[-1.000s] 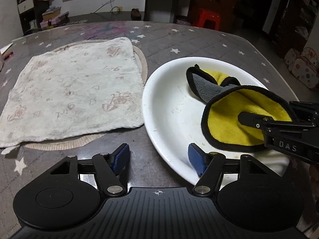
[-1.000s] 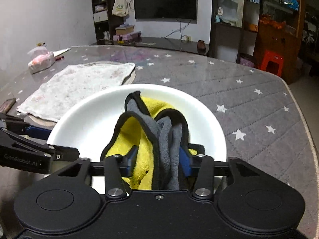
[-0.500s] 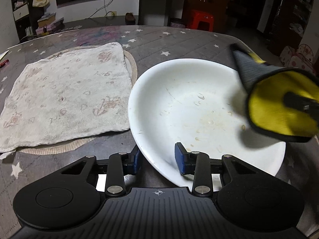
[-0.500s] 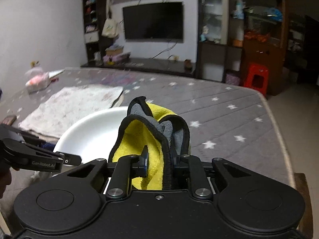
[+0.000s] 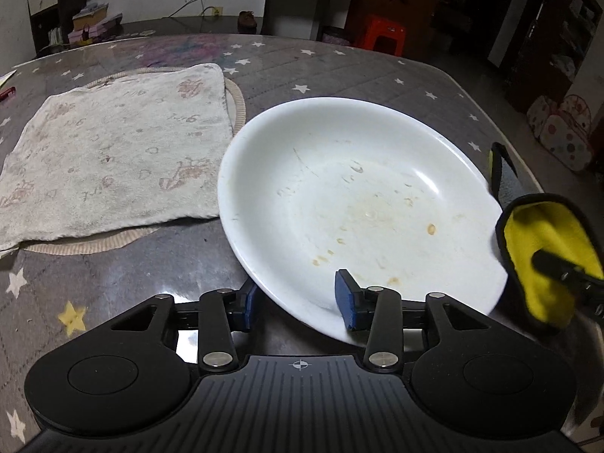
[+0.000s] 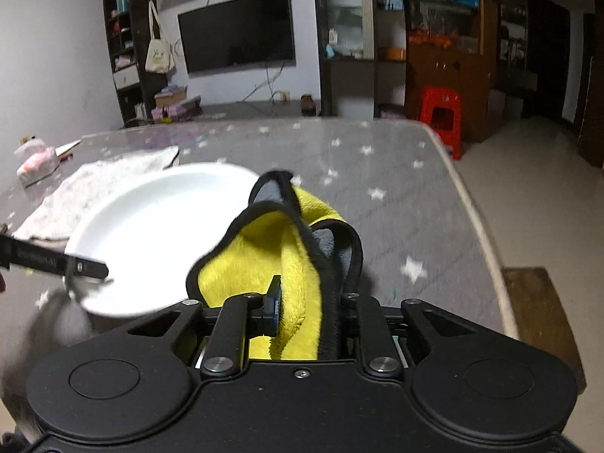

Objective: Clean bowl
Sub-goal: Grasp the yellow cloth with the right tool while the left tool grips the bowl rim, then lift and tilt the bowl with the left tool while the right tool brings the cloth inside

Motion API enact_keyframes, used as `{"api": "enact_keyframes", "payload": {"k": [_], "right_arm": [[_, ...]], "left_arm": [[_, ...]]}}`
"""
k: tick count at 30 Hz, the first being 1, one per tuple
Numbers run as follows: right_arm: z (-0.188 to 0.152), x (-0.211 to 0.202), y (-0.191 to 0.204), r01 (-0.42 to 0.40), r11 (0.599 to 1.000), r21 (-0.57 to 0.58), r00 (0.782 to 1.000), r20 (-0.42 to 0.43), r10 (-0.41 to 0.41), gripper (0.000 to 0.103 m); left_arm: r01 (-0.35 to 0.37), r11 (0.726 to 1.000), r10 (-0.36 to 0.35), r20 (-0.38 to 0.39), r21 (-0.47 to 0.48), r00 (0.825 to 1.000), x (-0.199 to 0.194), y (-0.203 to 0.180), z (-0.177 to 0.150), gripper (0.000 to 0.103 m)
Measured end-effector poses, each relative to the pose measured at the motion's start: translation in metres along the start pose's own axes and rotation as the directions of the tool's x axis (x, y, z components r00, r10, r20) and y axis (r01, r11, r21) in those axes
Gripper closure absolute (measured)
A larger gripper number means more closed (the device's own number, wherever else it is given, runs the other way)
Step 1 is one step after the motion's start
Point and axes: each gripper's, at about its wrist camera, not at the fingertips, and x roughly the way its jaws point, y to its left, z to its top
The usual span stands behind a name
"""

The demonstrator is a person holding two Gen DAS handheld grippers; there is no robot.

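**Bowl gripped at its near rim, cloth held off to the right**

While the left gripper [image 5: 298, 296] pinches the near rim of the white bowl [image 5: 362, 204] between narrow jaws, the bowl sits tilted on the counter [image 5: 113, 279], its near-left edge raised. Brown specks dot its inside near the rim. To the right, the right gripper [image 6: 302, 305] has its jaws clamped on a yellow and grey cloth [image 6: 287, 260], which stands upright, its long axis running near to far, just beside the bowl's right edge. The cloth's lower part is hidden behind the gripper body, and that view is blurred. Left of the bowl lies a stained towel [image 5: 109, 154] over a round mat [image 5: 236, 102]. Beyond the far end of the counter stands a red stool [image 6: 439, 113].
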Motion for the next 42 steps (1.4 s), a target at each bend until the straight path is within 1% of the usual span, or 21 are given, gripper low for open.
{"api": "enact_keyframes", "payload": {"k": [2,3,5,7,8,9,10,11,13,16,17,19,21,23,25,26,28,29,31,35,42], "right_arm": [[-0.005,0.003,0.004,-0.008,1.000,-0.011,1.000,-0.009,0.008,0.083],[-0.007,0.004,0.005,-0.009,1.000,-0.018,1.000,-0.012,0.009,0.083],[-0.006,0.006,0.007,-0.011,1.000,-0.022,1.000,-0.014,0.010,0.083],[-0.005,0.008,0.009,-0.012,1.000,-0.026,1.000,-0.016,0.012,0.083],[-0.005,0.009,0.010,-0.013,1.000,-0.028,1.000,-0.017,0.012,0.083],[-0.004,0.009,0.009,-0.013,0.999,-0.029,1.000,-0.017,0.012,0.083],[-0.004,0.009,0.009,-0.013,0.999,-0.031,1.000,-0.018,0.013,0.083],[-0.004,0.010,0.009,-0.014,0.999,-0.034,1.000,-0.018,0.014,0.083],[-0.006,0.010,0.010,-0.014,0.999,-0.041,1.000,-0.016,0.013,0.083],[-0.009,0.009,0.012,-0.012,0.999,-0.050,1.000,-0.016,0.011,0.083],[-0.009,0.009,0.012,-0.013,0.999,-0.049,1.000,-0.017,0.012,0.083],[-0.009,0.010,0.014,-0.010,0.998,-0.059,1.000,-0.019,0.009,0.083],[-0.009,0.009,0.015,-0.007,0.998,-0.070,1.000,-0.021,0.006,0.083],[-0.010,0.009,0.018,-0.007,0.996,-0.086,1.000,-0.022,0.005,0.083],[-0.011,0.008,0.019,-0.009,0.996,-0.088,1.000,-0.022,0.007,0.083],[-0.012,0.007,0.019,-0.009,0.996,-0.089,1.000,-0.022,0.007,0.083],[-0.013,0.006,0.021,-0.019,0.995,-0.095,1.000,-0.023,0.017,0.083],[-0.014,0.006,0.022,-0.026,0.995,-0.101,0.999,-0.024,0.024,0.083],[-0.015,0.004,0.025,-0.038,0.992,-0.117,0.999,-0.026,0.035,0.083],[-0.018,0.002,0.033,-0.064,0.986,-0.152,0.998,-0.028,0.060,0.083],[-0.020,0.007,0.042,-0.097,0.964,-0.246,0.995,-0.012,0.097,0.083]], "left_arm": [[-0.020,0.999,0.020,0.016,0.030,1.000,-0.005,-0.004,-0.003,0.046],[-0.028,0.999,0.028,0.024,0.040,0.999,-0.007,-0.005,-0.004,0.039],[-0.035,0.996,0.030,0.058,0.087,0.998,-0.017,-0.008,-0.009,0.037],[-0.049,0.989,0.035,0.099,0.141,0.995,-0.029,-0.009,-0.015,0.029],[-0.068,0.981,0.045,0.131,0.183,0.990,-0.038,-0.011,-0.020,0.028],[-0.075,0.978,0.048,0.141,0.196,0.989,-0.041,-0.012,-0.021,0.028],[-0.086,0.968,0.050,0.158,0.234,0.986,-0.046,-0.014,-0.026,0.028],[-0.101,0.955,0.051,0.180,0.280,0.982,-0.052,-0.018,-0.032,0.028],[-0.087,0.931,0.014,0.202,0.355,0.979,-0.060,-0.024,-0.042,0.028],[-0.050,0.870,-0.072,0.225,0.491,0.972,-0.071,-0.040,-0.058,0.028],[-0.049,0.857,-0.085,0.234,0.513,0.969,-0.071,-0.044,-0.060,0.028],[-0.049,0.815,-0.123,0.256,0.577,0.959,-0.071,-0.057,-0.062,0.028],[-0.024,0.792,-0.159,0.244,0.610,0.957,-0.066,-0.065,-0.061,0.028],[0.010,0.775,-0.186,0.214,0.631,0.959,-0.058,-0.073,-0.058,0.030],[0.032,0.755,-0.196,0.178,0.655,0.964,-0.045,-0.081,-0.054,0.043],[0.037,0.750,-0.199,0.171,0.660,0.965,-0.042,-0.083,-0.054,0.045],[0.049,0.743,-0.204,0.157,0.667,0.966,-0.035,-0.086,-0.051,0.056],[0.057,0.740,-0.206,0.145,0.670,0.968,-0.031,-0.088,-0.049,0.058],[0.079,0.736,-0.221,0.128,0.673,0.967,-0.026,-0.089,-0.045,0.067],[0.112,0.733,-0.230,0.088,0.671,0.969,-0.014,-0.090,-0.039,0.080],[0.202,0.718,-0.290,0.022,0.666,0.957,-0.006,-0.082,-0.029,0.081]]}}
